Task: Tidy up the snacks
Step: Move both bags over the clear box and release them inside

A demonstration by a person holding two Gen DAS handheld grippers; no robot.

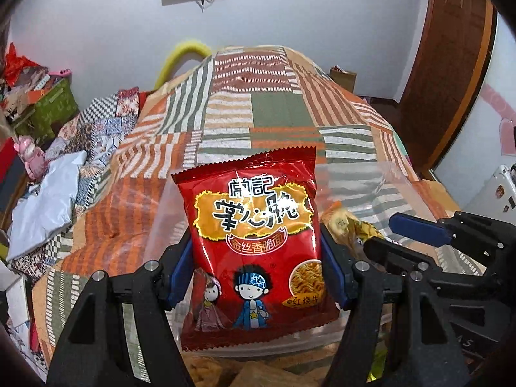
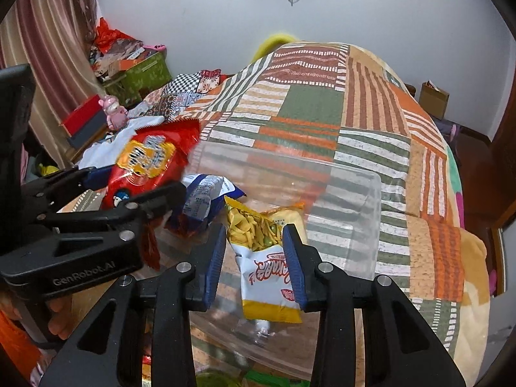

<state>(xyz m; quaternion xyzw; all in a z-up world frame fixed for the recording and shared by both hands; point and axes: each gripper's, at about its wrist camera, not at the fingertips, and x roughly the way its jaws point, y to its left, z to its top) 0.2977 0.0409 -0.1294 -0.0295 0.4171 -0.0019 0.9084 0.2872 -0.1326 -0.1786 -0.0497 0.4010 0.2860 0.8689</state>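
Note:
My left gripper (image 1: 256, 238) is shut on a red noodle-snack packet (image 1: 254, 242), its blue pads pressing both side edges. The packet stands upright above a clear plastic box (image 1: 390, 177). In the right wrist view, my right gripper (image 2: 254, 230) is shut on a yellow-and-white snack packet (image 2: 267, 258) that hangs over the same clear box (image 2: 379, 193). The left gripper (image 2: 129, 180) shows there at the left with the red packet (image 2: 145, 158). A blue-and-white packet (image 2: 206, 196) lies inside the box. The right gripper (image 1: 380, 231) appears at the right of the left wrist view.
The box sits on a bed with a striped patchwork cover (image 2: 322, 106). More snack packets (image 1: 258, 374) lie at the near edge. A green storage box (image 2: 145, 74), a pink figure (image 2: 113, 113) and piled clutter stand to the left. Fingers of a hand (image 2: 61, 316) hold the left gripper.

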